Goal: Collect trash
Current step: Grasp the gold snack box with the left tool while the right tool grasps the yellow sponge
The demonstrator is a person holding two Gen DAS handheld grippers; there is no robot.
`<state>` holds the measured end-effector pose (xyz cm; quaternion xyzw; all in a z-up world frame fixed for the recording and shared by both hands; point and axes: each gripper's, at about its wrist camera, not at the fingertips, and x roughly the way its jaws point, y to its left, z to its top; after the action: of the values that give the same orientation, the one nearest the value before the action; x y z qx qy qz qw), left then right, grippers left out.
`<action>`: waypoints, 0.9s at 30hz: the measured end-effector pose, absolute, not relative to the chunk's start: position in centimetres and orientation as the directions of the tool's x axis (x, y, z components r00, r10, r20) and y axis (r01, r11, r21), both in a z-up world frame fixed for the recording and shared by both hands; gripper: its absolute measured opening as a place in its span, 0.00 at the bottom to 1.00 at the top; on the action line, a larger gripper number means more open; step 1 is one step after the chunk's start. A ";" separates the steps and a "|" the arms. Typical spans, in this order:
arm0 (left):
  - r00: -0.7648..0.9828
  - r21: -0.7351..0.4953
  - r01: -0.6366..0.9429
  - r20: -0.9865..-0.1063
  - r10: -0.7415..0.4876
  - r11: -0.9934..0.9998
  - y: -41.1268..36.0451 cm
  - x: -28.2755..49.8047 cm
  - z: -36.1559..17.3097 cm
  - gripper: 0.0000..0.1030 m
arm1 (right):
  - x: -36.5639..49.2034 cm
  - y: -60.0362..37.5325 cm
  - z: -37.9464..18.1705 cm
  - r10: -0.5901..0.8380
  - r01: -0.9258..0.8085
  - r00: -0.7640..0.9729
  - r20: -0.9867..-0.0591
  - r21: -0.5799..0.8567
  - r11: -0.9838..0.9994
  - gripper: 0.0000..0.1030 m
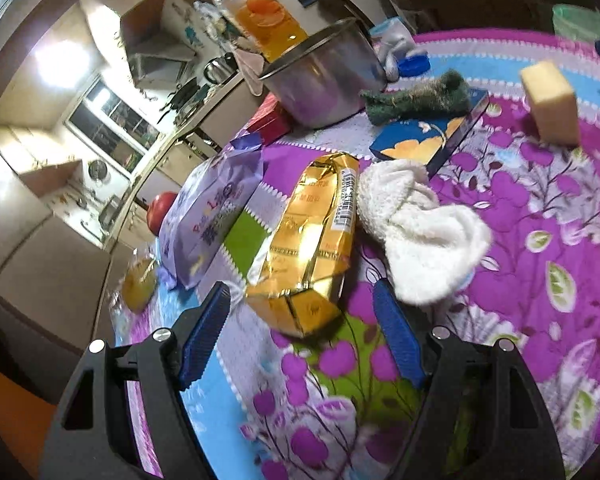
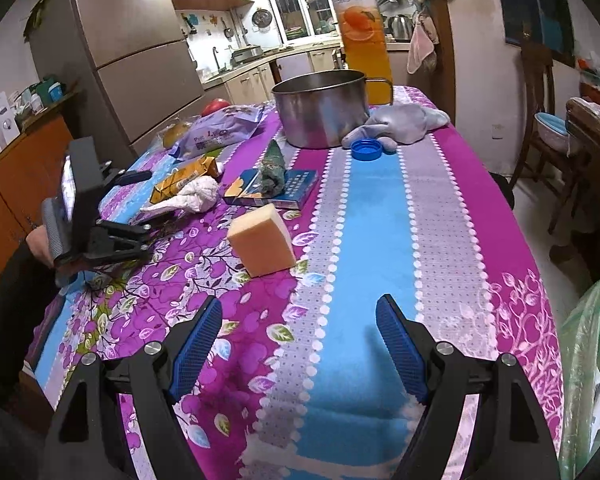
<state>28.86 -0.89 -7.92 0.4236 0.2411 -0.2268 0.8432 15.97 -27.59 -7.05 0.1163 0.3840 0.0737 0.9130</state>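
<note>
A crumpled gold foil wrapper (image 1: pixel 312 236) lies on the flowered tablecloth, its near end between the open fingers of my left gripper (image 1: pixel 300 304). A white crumpled cloth (image 1: pixel 416 224) lies against the wrapper's right side. A purple snack bag (image 1: pixel 208 216) lies to its left. In the right wrist view the left gripper (image 2: pixel 140 200) points at the gold wrapper (image 2: pixel 184 178) and white cloth (image 2: pixel 196 198). My right gripper (image 2: pixel 300 312) is open and empty above the blue stripe of the cloth. A blue bottle cap (image 2: pixel 366 149) lies by the pot.
A steel pot (image 2: pixel 320 110), an orange drink bottle (image 2: pixel 362 36), a grey cloth (image 2: pixel 400 122), a yellow sponge (image 2: pixel 262 240), a blue box (image 2: pixel 272 188) with a green scrubber (image 2: pixel 274 168) on it. A green bag (image 2: pixel 592 360) at right. Chair (image 2: pixel 548 128) beyond the table.
</note>
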 end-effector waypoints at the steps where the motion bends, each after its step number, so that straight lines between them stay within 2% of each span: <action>1: 0.784 0.609 0.587 -0.593 -0.186 0.533 -1.0 29.0 -7.9 0.68 | 16.1 -27.4 -7.0 0.230 -0.056 0.694 -0.683 0.267 0.962 0.77; 2: 0.782 0.609 0.591 -0.593 -0.191 0.530 -1.0 29.1 -7.9 0.68 | 16.3 -27.2 -7.0 0.234 -0.066 0.693 -0.682 0.263 0.963 0.77; 5: 0.782 0.611 0.595 -0.591 -0.199 0.522 -1.1 29.5 -8.2 0.55 | 17.1 -26.1 -6.9 0.249 -0.113 0.684 -0.685 0.239 0.965 0.77; 6: 0.778 0.609 0.599 -0.596 -0.199 0.520 -1.2 29.6 -8.4 0.41 | 17.4 -25.8 -6.9 0.266 -0.131 0.679 -0.684 0.244 0.961 0.77; 7: 0.794 0.624 0.580 -0.578 -0.190 0.525 -1.2 29.6 -8.5 0.39 | 17.9 -25.5 -6.9 0.288 -0.148 0.672 -0.682 0.257 0.955 0.77; 15: 0.800 0.527 0.565 -0.539 -0.264 0.635 0.7 28.8 -6.2 0.26 | 21.6 -23.6 -6.7 0.301 -0.205 0.666 -0.683 0.221 0.954 0.77; 23: 0.830 0.390 0.476 -0.496 -0.256 0.788 4.8 26.5 -2.4 0.25 | 22.9 -22.9 -7.5 0.305 -0.239 0.648 -0.698 0.195 0.951 0.77; 27: 0.801 0.243 0.489 -0.506 -0.320 0.838 6.8 24.4 -0.8 0.25 | 23.6 -22.5 -7.8 0.303 -0.250 0.640 -0.706 0.181 0.951 0.72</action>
<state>24.40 6.75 -0.80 0.1840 0.2287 -0.2172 0.9310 23.56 -22.45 -7.78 0.0334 0.3956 0.1529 0.9050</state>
